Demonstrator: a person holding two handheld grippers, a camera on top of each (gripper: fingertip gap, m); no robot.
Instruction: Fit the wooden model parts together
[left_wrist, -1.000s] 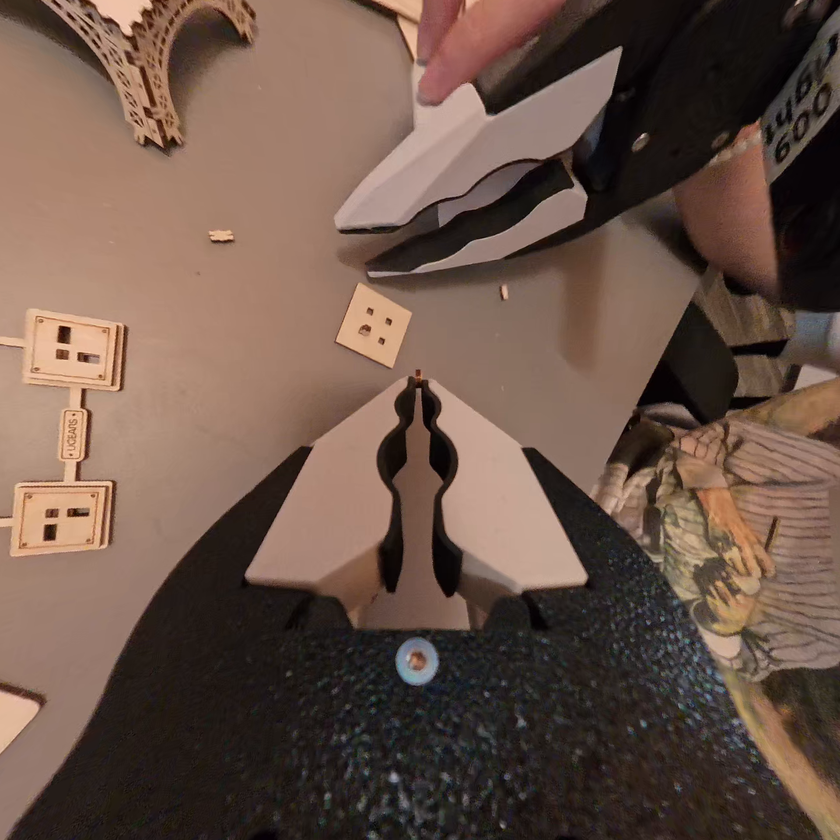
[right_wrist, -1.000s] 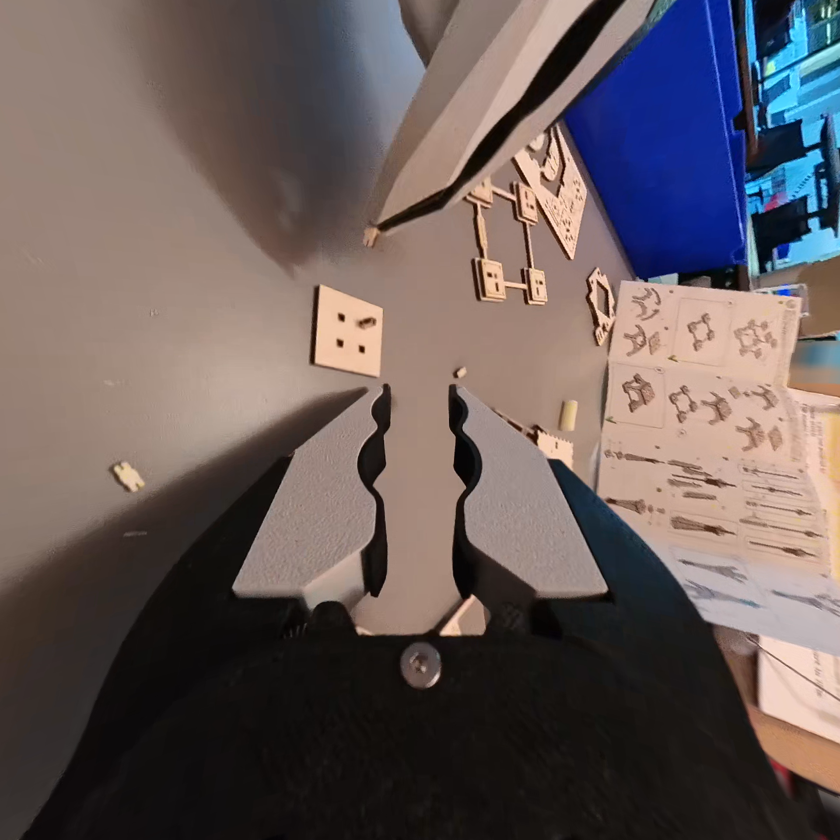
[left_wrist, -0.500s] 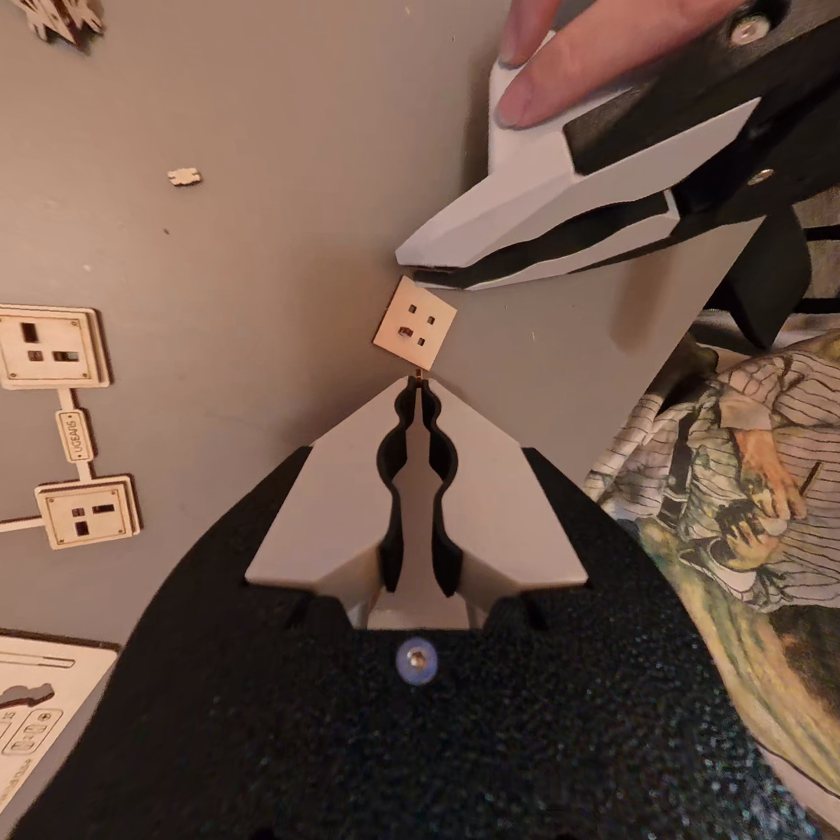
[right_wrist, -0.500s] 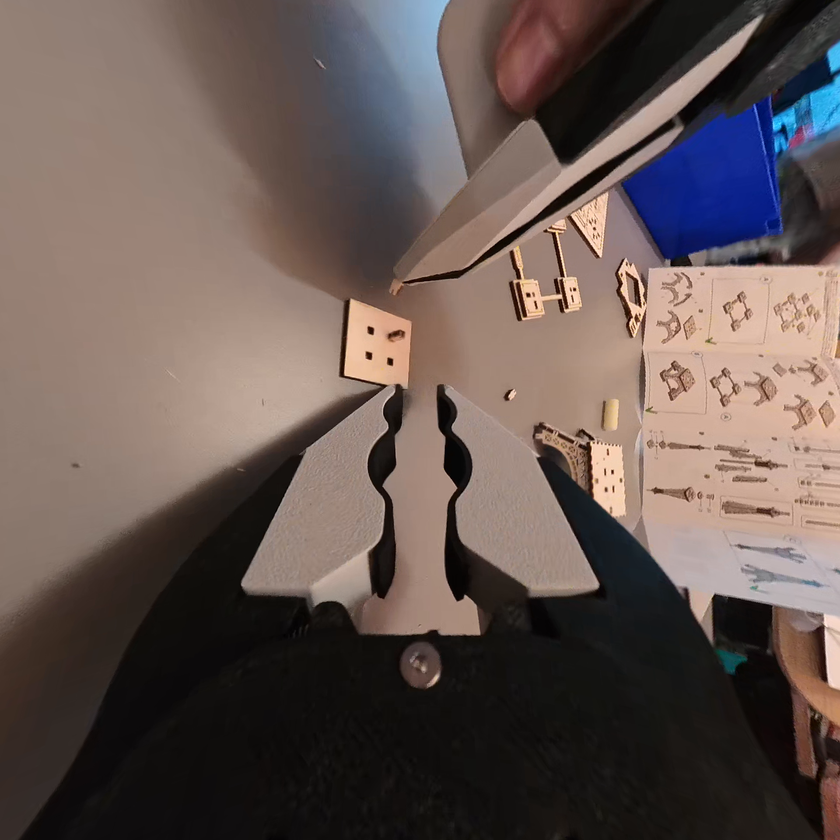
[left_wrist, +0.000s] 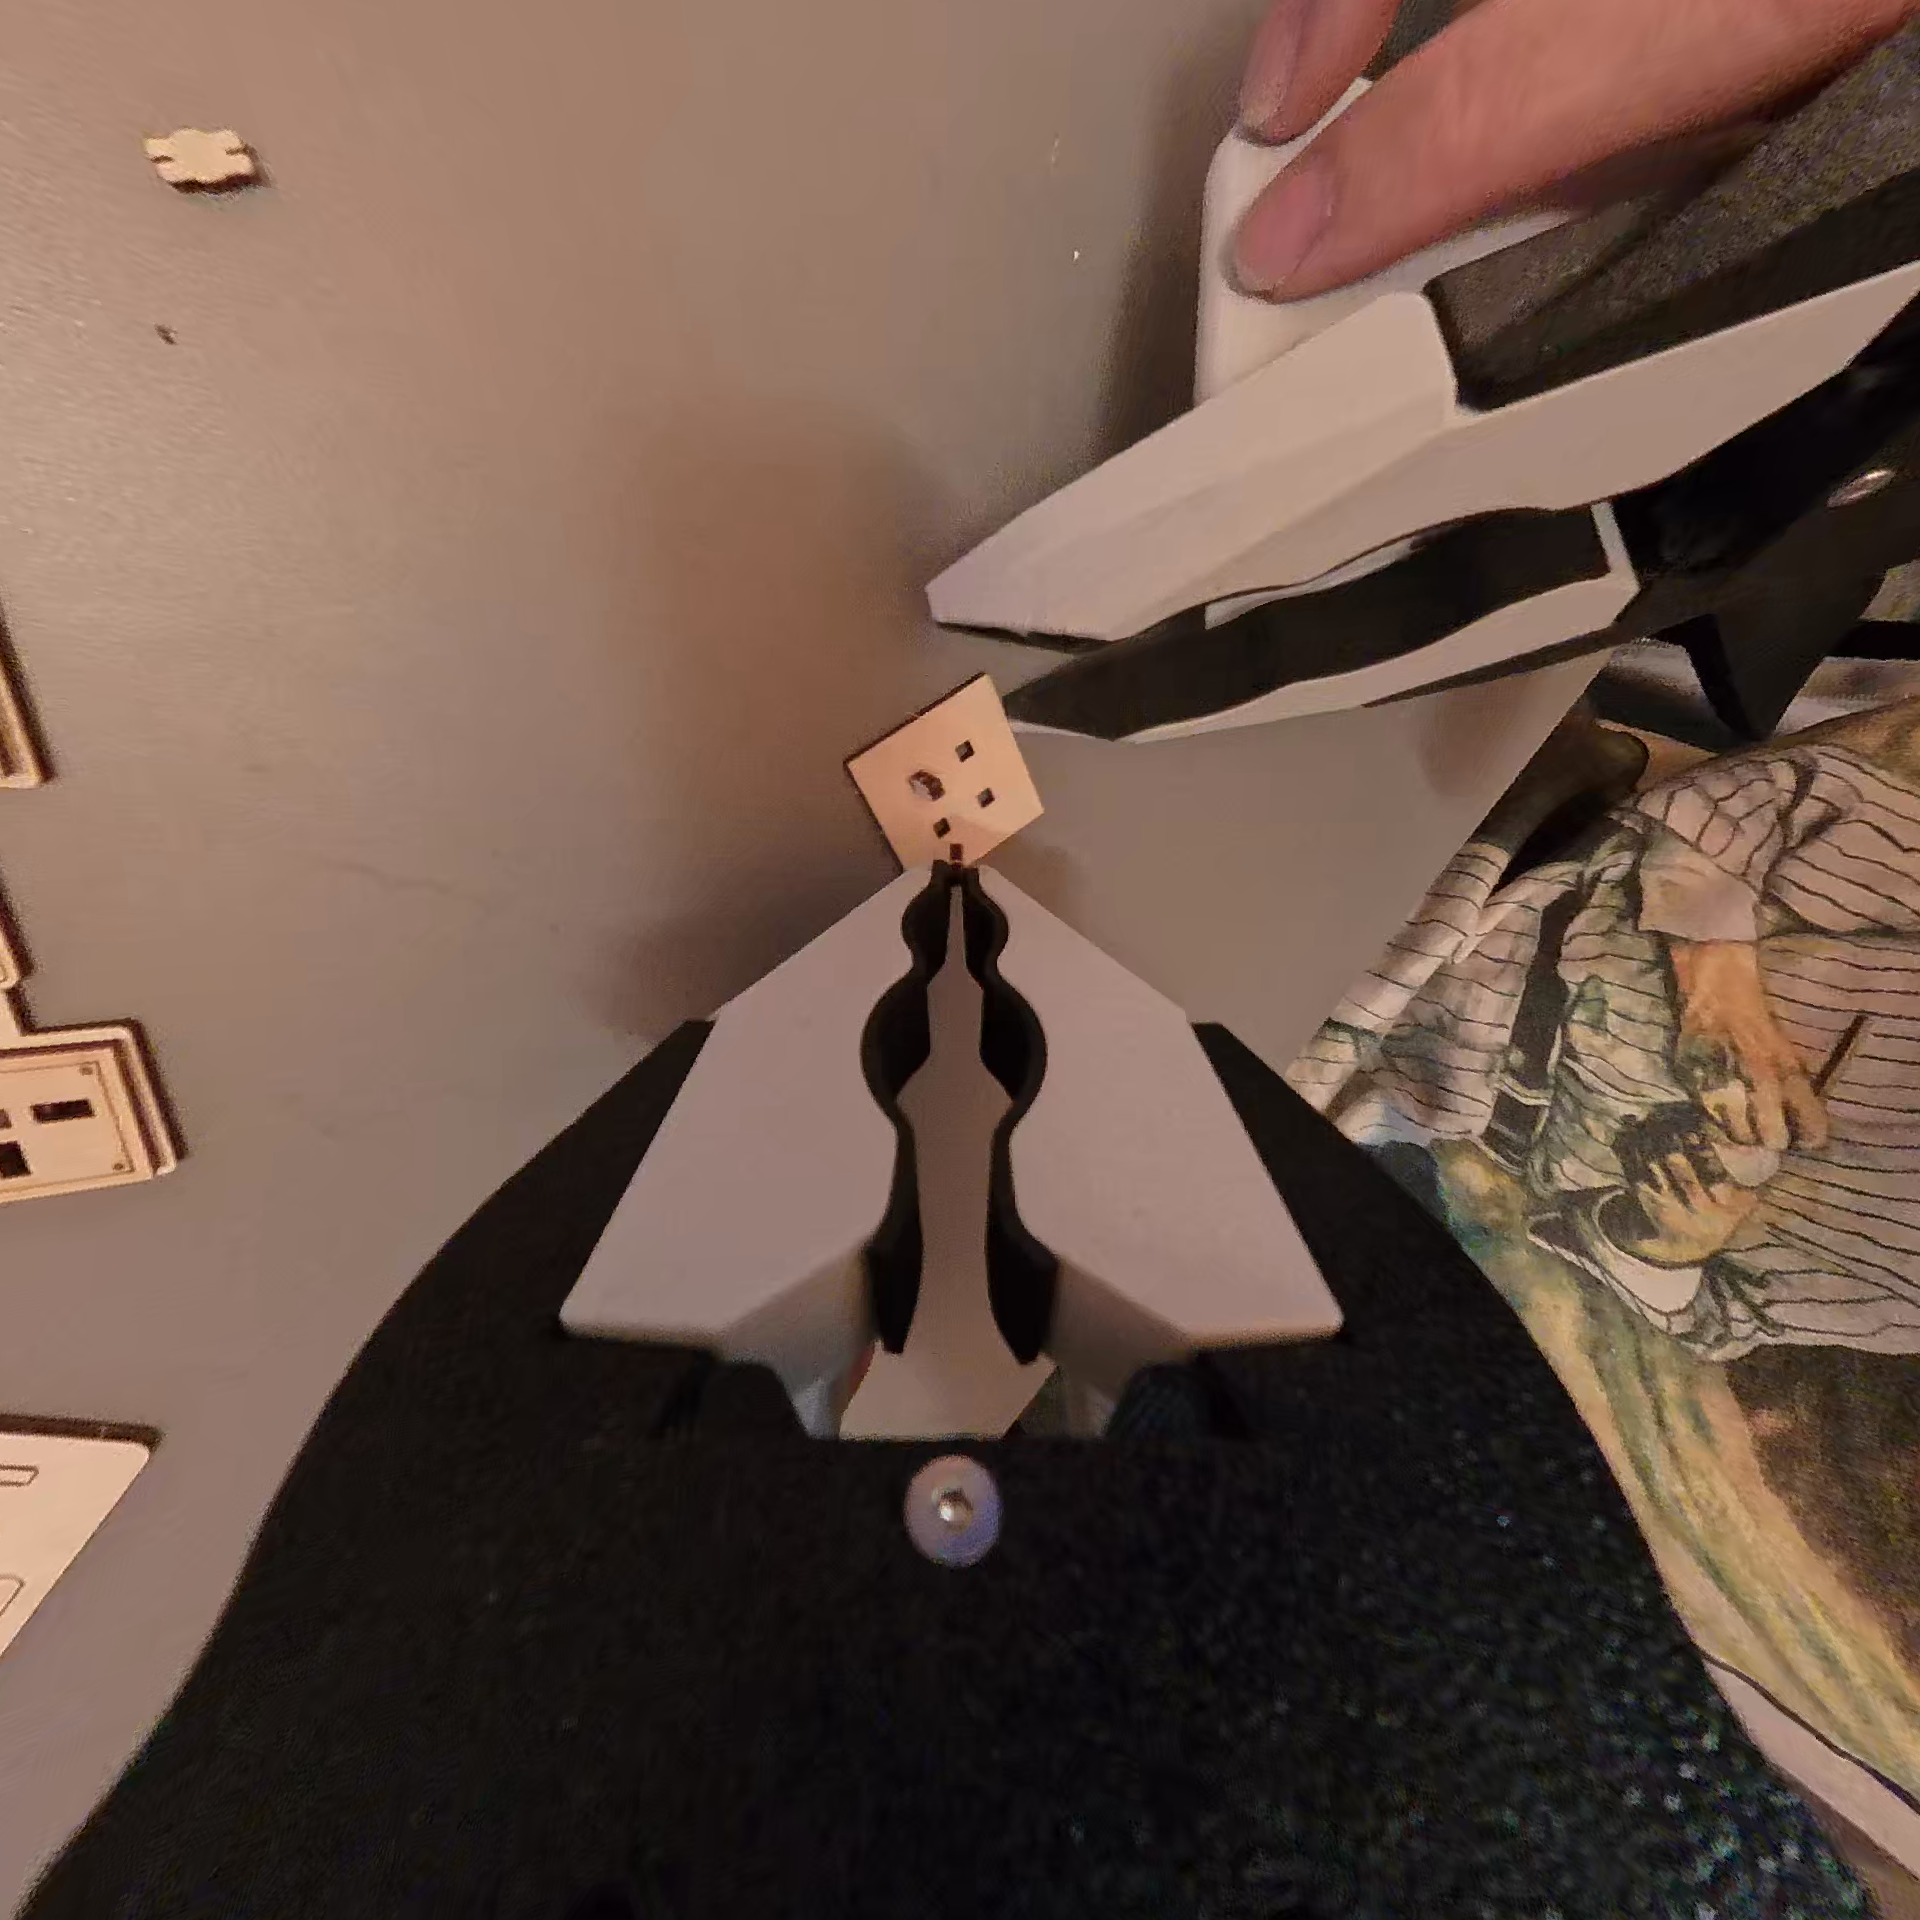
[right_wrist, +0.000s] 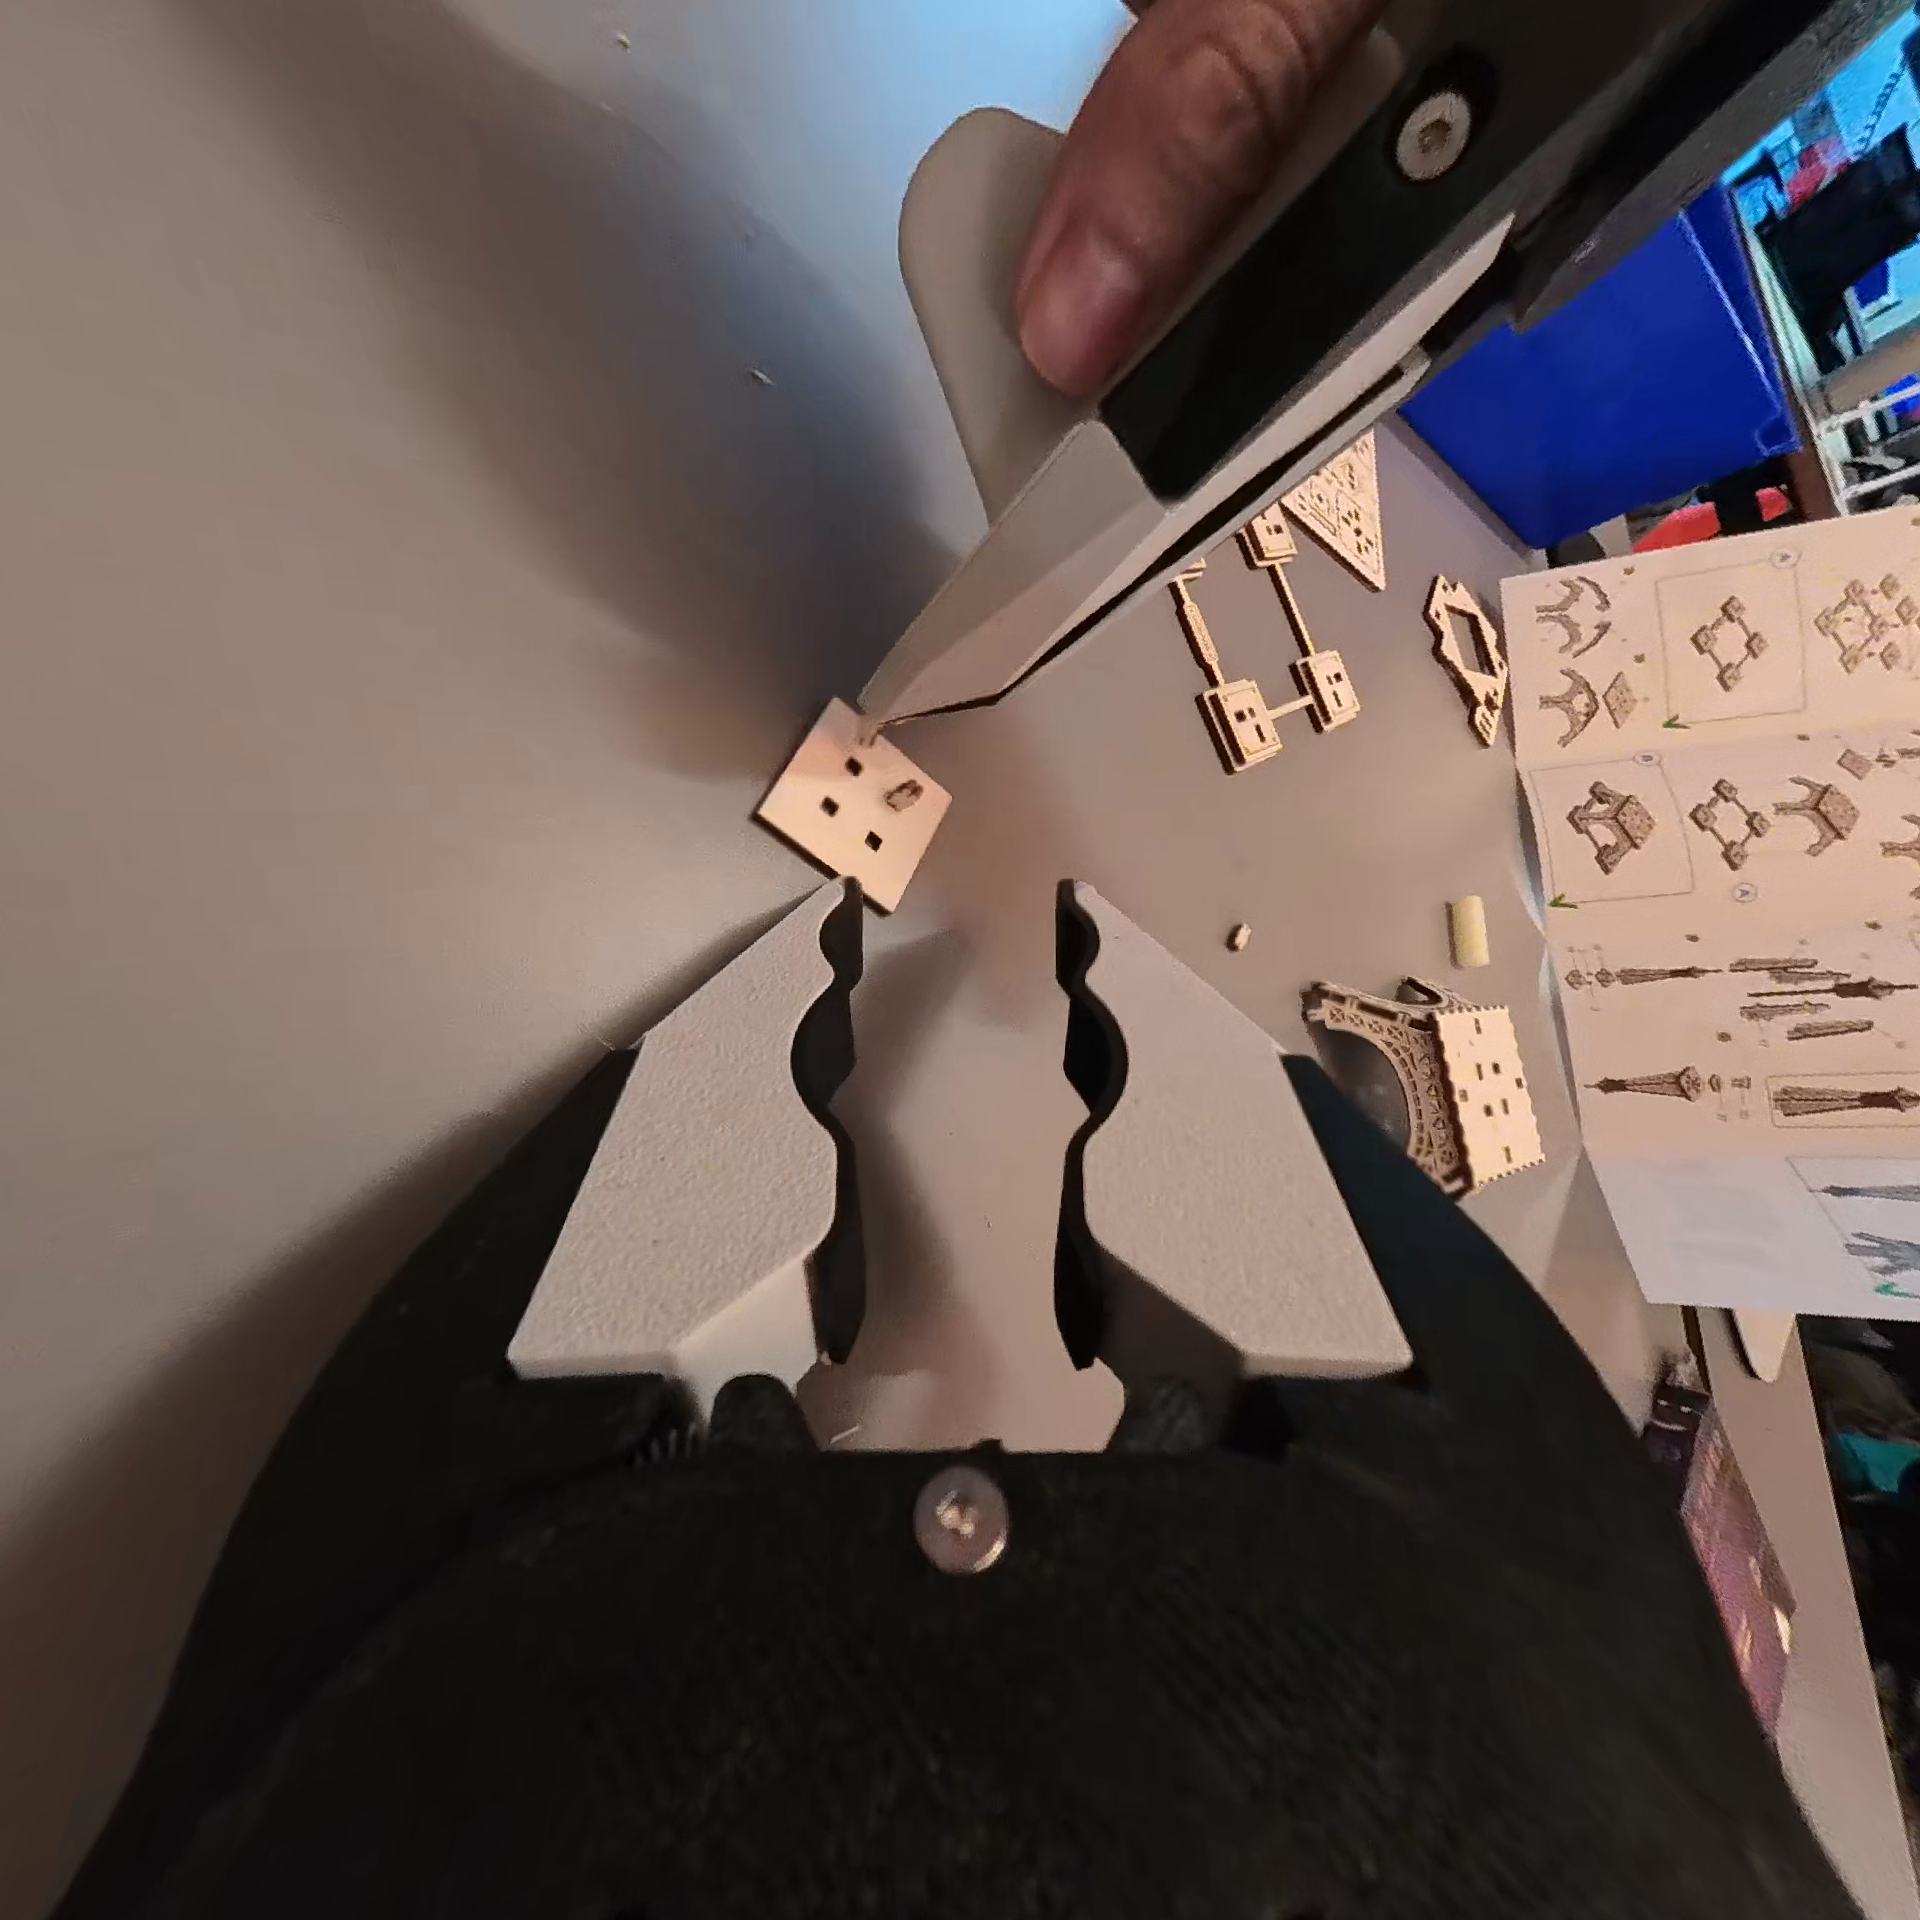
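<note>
Two hazards can be judged from this position. A tiny wooden peg (left_wrist: 952, 858) is pinched at the very tips of the closed left gripper (left_wrist: 954, 881), just over a corner hole of the small square pale-wood plate with four holes (left_wrist: 943, 787); if pressed off-line, the peg could be flicked out or snapped. The plate lies loose on the grey table (left_wrist: 520, 520), so it could be pushed away from the fingertips. The right gripper (right_wrist: 956, 894) is held open with nothing between its jaws, one fingertip touching the plate's near corner.

Only the right wrist view shows a peg already seated in one hole (right_wrist: 902, 796), the partly built wooden lattice tower base (right_wrist: 1439, 1081) beyond the right finger, and the printed instruction sheet (right_wrist: 1745, 852).
</note>
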